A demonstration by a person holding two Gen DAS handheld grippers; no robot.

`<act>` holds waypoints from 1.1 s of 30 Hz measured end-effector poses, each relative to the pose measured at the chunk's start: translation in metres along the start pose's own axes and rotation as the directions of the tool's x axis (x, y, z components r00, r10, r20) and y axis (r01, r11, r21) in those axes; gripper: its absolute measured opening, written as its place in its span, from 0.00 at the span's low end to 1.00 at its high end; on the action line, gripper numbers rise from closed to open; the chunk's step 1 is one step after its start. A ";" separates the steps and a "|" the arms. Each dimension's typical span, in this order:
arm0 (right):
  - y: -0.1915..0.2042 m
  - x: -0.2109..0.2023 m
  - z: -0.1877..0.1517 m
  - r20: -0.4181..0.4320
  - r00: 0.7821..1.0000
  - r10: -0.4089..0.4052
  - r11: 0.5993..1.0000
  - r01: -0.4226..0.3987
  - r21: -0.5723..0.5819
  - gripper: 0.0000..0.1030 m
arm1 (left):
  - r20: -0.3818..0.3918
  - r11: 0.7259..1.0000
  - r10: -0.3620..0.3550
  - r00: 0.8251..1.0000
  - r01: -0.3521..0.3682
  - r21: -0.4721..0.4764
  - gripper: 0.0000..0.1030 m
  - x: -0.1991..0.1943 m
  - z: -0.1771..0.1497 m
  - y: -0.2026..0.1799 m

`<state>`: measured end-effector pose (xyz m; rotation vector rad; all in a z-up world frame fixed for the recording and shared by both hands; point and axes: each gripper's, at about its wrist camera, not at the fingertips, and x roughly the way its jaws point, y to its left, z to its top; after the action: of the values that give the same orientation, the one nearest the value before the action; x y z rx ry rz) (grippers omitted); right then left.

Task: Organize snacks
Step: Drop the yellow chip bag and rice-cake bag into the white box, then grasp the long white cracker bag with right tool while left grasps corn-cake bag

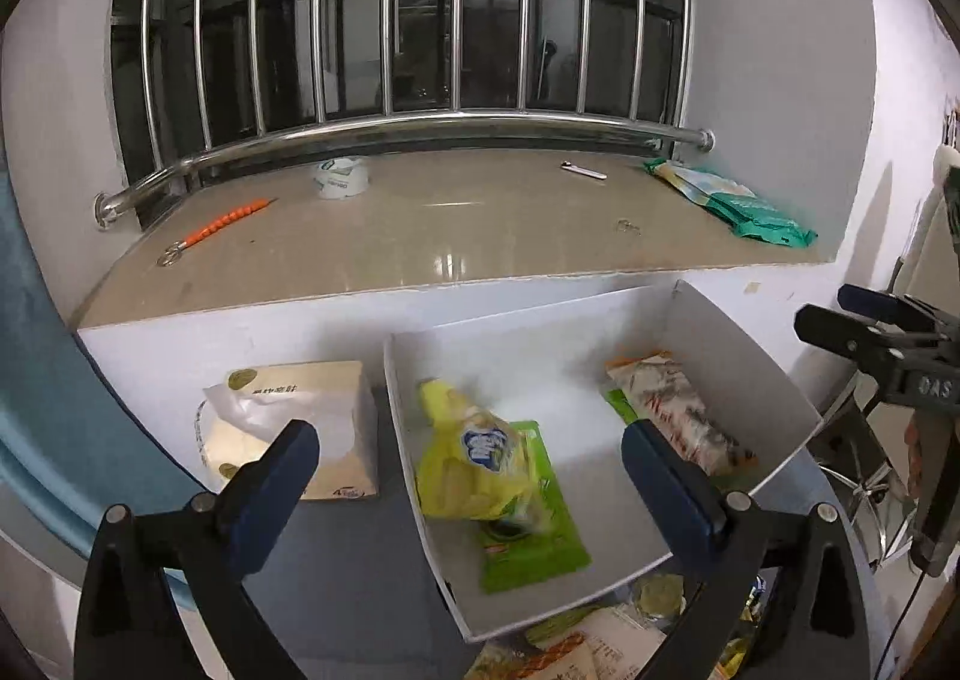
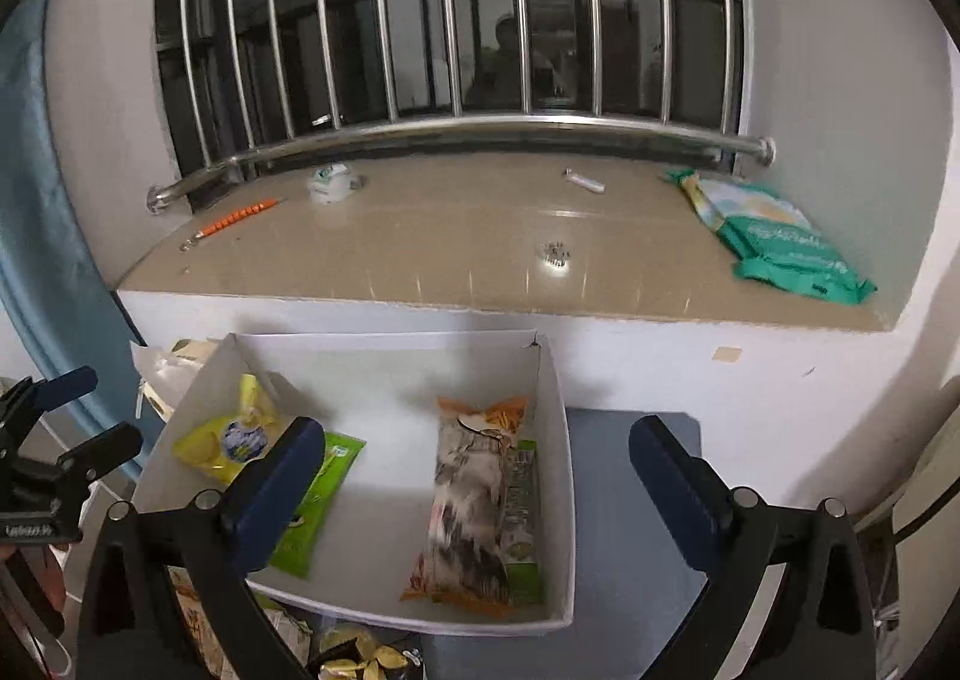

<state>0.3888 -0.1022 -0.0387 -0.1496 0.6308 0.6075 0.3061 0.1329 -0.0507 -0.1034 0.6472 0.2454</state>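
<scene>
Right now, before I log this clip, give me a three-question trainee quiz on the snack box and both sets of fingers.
1. True or false: the yellow bag lies inside the white box.
2. Which packet lies partly under the yellow bag? A) green packet B) teal pack C) tissue box
3. Fill in: the left gripper and right gripper both have their fingers ____.

Key: 1 true; 2 A; 3 open, with nothing held between them.
</scene>
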 end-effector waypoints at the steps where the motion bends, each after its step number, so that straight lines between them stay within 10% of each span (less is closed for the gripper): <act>1: 0.002 -0.005 -0.003 0.004 1.000 0.005 1.000 -0.005 -0.004 1.00 | 0.002 1.000 0.000 1.000 0.000 0.006 1.00 -0.004 -0.001 -0.001; 8: 0.011 -0.051 -0.009 0.073 0.994 0.076 0.997 -0.075 -0.017 1.00 | 0.067 0.997 -0.022 0.997 0.017 0.073 1.00 -0.066 -0.018 -0.012; 21: 0.016 -0.144 -0.151 0.094 0.968 0.233 0.956 -0.246 0.161 1.00 | 0.091 0.981 -0.192 0.977 0.187 0.058 1.00 -0.168 -0.131 -0.023; 33: 0.052 -0.151 -0.206 0.019 0.978 0.206 0.971 -0.206 0.122 1.00 | 0.121 0.966 -0.242 0.963 0.250 -0.059 1.00 -0.201 -0.186 -0.015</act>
<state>0.1571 -0.1968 -0.1116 0.0347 0.6808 0.7669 0.0467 0.0480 -0.0763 -0.2376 0.5065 0.0343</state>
